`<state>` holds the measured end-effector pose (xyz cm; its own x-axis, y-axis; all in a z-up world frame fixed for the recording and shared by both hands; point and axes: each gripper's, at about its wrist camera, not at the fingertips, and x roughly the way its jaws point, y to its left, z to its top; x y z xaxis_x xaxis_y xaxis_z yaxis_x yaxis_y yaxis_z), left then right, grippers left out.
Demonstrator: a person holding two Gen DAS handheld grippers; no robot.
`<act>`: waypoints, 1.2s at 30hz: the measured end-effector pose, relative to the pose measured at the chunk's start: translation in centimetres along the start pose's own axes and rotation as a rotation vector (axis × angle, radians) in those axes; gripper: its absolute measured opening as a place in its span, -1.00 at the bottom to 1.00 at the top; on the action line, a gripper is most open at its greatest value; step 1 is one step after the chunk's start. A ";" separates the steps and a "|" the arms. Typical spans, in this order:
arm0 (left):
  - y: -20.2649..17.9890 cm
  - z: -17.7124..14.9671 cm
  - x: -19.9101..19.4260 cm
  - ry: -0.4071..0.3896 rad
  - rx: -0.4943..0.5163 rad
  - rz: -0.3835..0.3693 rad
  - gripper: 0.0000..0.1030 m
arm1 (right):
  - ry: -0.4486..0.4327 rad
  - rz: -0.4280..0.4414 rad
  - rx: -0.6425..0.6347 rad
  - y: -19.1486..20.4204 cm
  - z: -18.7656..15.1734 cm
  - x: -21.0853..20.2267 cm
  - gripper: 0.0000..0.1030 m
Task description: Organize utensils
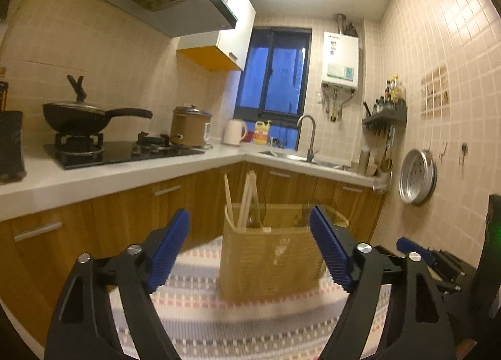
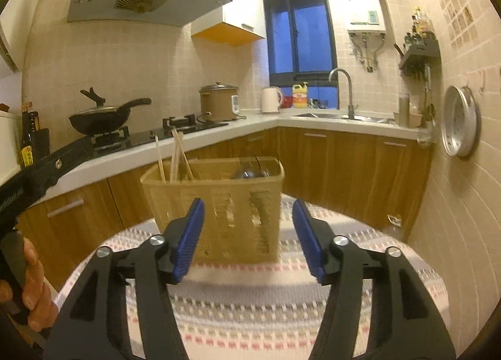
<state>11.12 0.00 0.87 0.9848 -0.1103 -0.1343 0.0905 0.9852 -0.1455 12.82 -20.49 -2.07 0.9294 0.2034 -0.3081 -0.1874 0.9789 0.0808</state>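
A tan slotted utensil basket point(image 1: 269, 266) point(image 2: 231, 191) stands on a table under a striped cloth point(image 1: 219, 322) point(image 2: 250, 313). Several wooden chopsticks point(image 1: 247, 200) point(image 2: 178, 156) stand upright in its left end. A dark rounded utensil point(image 2: 247, 173) lies in its right end. My left gripper point(image 1: 250, 213) is open just in front of the basket, with nothing between its blue pads. My right gripper point(image 2: 248, 203) is open too, short of the basket's front wall, and empty. The right gripper's blue finger point(image 1: 416, 253) shows at the edge of the left wrist view. A hand point(image 2: 31, 266) holds the left gripper.
Behind the table an L-shaped white counter point(image 1: 141, 169) runs over wooden cabinets. It carries a hob with a black wok point(image 2: 103, 119), a brown rice cooker point(image 2: 219, 103), a kettle point(image 2: 271, 100) and a sink with a tap point(image 2: 344, 94). A round metal tray point(image 2: 460, 125) hangs on the right wall.
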 end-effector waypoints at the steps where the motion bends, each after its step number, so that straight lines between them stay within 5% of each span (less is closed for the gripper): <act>1: -0.3 -0.6 -0.4 0.000 0.006 0.012 0.66 | -0.002 -0.017 -0.009 0.0 -0.5 -0.3 0.16; 4: -1.1 -2.6 -0.8 0.001 0.029 0.057 0.85 | 0.004 -0.063 -0.031 0.0 -2.1 -0.7 0.20; 9: -1.4 -6.0 -0.2 0.022 0.029 0.133 0.85 | -0.042 -0.114 -0.021 0.0 -3.9 -1.4 0.20; 14: -1.3 -6.5 -0.7 -0.017 0.056 0.193 0.85 | -0.119 -0.161 -0.054 0.1 -4.1 -2.5 0.34; 19: -1.5 -6.8 0.3 0.030 0.126 0.236 0.85 | -0.108 -0.155 -0.071 0.2 -4.3 -2.3 0.35; 36: -1.5 -7.2 0.9 0.069 0.127 0.216 0.85 | -0.085 -0.162 -0.039 -1.1 -4.0 -1.9 0.46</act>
<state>10.77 -2.57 -6.09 0.9713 0.1006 -0.2156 -0.0991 0.9949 0.0179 9.97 -21.88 -5.37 0.9717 0.0425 -0.2323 -0.0438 0.9990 -0.0004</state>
